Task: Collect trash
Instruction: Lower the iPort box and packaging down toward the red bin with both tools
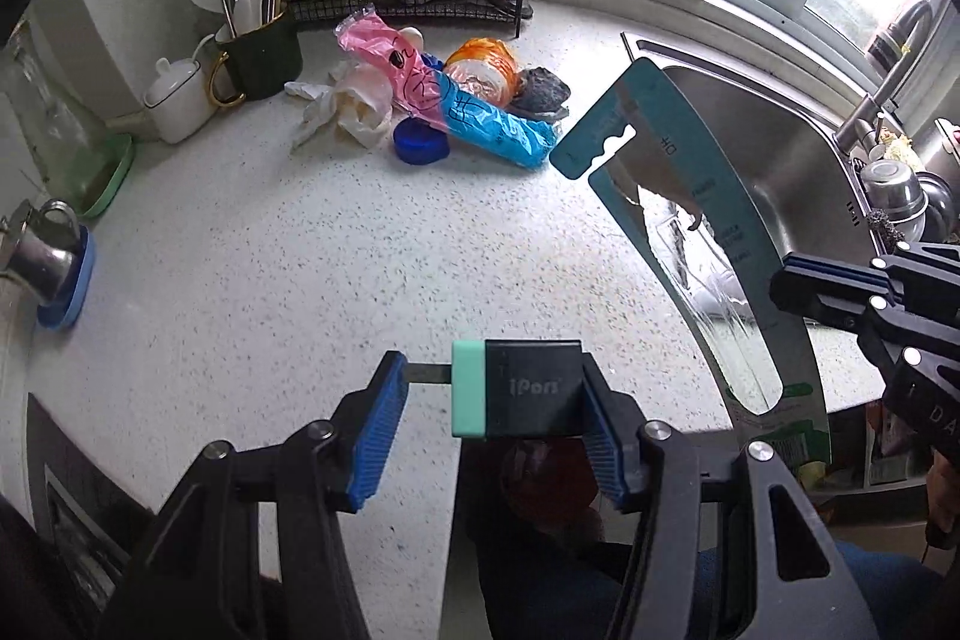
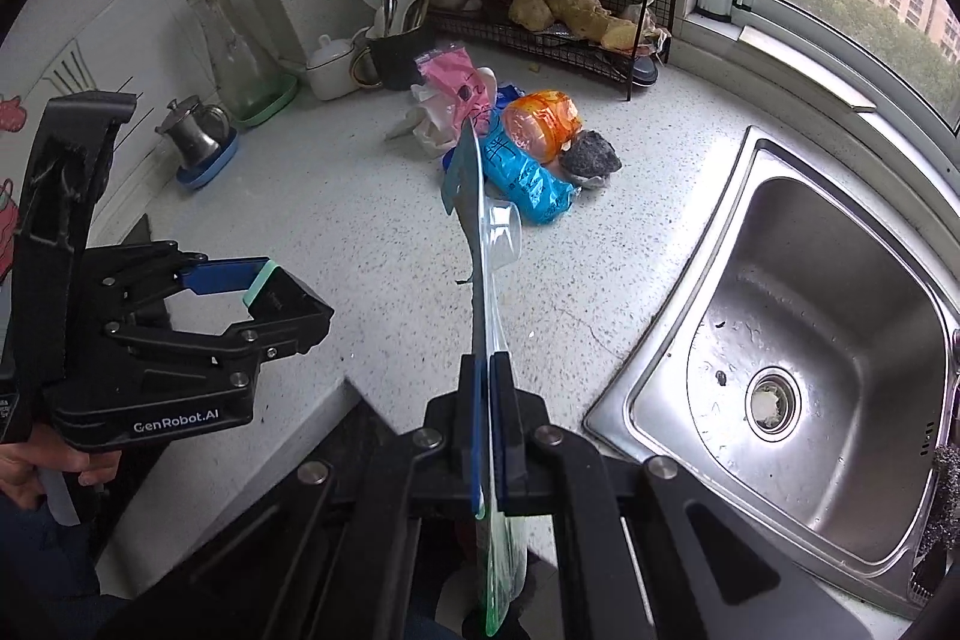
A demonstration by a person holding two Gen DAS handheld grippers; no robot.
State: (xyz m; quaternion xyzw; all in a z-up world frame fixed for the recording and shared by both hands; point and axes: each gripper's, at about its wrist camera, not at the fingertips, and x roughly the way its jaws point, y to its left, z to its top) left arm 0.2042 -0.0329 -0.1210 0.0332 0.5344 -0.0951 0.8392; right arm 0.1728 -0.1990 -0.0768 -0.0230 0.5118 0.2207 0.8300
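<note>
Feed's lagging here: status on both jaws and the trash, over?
Left gripper shut on black-and-mint box. Right gripper shut on blister pack. Trash pile waiting on counter by rack. Nothing in the way.

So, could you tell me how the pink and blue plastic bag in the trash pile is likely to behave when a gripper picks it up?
The pink and blue plastic bag looks thin and crinkled, so it will probably flop and sag. It seems light for its size. Its glossy film may slip between pads, and it lies against the orange wrapper, which might shift.

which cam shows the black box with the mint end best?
Left wrist: the box faces the lens between the left gripper's pads, label readable. Right wrist shows the box only small and side-on.
</note>
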